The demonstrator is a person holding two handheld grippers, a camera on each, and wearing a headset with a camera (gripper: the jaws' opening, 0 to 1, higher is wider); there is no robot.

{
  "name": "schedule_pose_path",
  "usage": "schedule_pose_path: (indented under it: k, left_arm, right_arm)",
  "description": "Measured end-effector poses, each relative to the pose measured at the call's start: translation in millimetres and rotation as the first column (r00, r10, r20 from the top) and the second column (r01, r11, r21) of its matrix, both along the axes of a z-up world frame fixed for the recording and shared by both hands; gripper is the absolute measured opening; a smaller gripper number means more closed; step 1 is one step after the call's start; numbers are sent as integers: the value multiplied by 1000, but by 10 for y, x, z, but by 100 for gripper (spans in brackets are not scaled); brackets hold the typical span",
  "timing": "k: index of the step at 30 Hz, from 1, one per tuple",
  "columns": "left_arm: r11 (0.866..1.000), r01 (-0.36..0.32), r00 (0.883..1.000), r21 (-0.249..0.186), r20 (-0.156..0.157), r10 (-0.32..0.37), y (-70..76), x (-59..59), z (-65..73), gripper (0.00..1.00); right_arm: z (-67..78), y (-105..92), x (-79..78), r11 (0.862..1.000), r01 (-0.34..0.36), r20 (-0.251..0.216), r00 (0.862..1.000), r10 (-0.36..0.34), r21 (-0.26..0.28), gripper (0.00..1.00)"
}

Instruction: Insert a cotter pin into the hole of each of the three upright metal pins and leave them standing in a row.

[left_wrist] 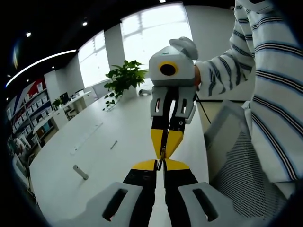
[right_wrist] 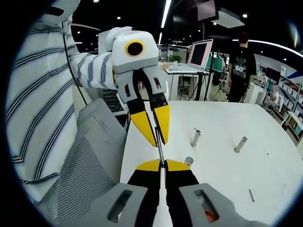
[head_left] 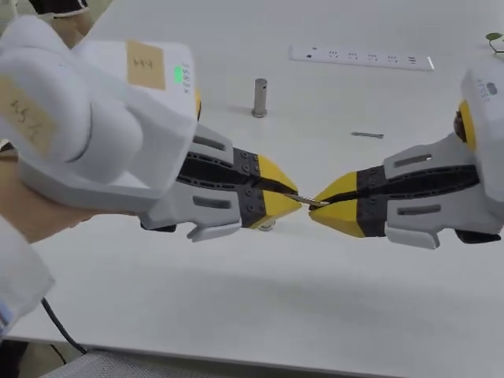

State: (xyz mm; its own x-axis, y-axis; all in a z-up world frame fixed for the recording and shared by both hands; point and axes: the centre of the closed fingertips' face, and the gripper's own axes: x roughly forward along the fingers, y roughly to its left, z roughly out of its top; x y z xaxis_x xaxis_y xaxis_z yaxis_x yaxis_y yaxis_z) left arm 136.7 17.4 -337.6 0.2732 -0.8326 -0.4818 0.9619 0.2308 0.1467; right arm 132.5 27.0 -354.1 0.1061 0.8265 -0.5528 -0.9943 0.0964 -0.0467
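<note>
My left gripper and right gripper meet tip to tip above the white table. Each is shut on one end of a thin cotter pin that bridges the small gap between them. In the right gripper view the cotter pin rises from my own jaws to the left gripper. One upright metal pin stands farther back. A second metal pin peeks out under the left gripper. The right gripper view shows three metal pins on the table.
A spare cotter pin lies flat right of the far metal pin. A white power strip sits along the table's back. A mesh chair stands beside the table, and a person stands in the background.
</note>
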Motion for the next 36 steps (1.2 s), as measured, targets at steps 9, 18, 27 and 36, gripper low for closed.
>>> schedule_pose_path:
  k: [9, 18, 27, 36]
  left_arm:
    - [999, -9, 1000, 51, 16, 9, 76, 42, -101, 13]
    - [988, -79, 997, 136, 23, 77, 280, 221, -331, 18]
    - [971, -68, 998, 230, 21, 65, 370, 392, -565, 22]
    - [957, -3, 1000, 292, -23, 10, 343, 528, -751, 22]
  right_arm:
    - [-49, -97, 96, 999, -9, 39, 999, 11, -54, 0]
    - [-365, -271, 220, 974, 42, 43, 999, -33, -224, 0]
    - [-575, -332, 323, 953, 123, 16, 992, -124, -276, 0]
    - [-760, -348, 451, 922, 257, -22, 961, -275, -289, 0]
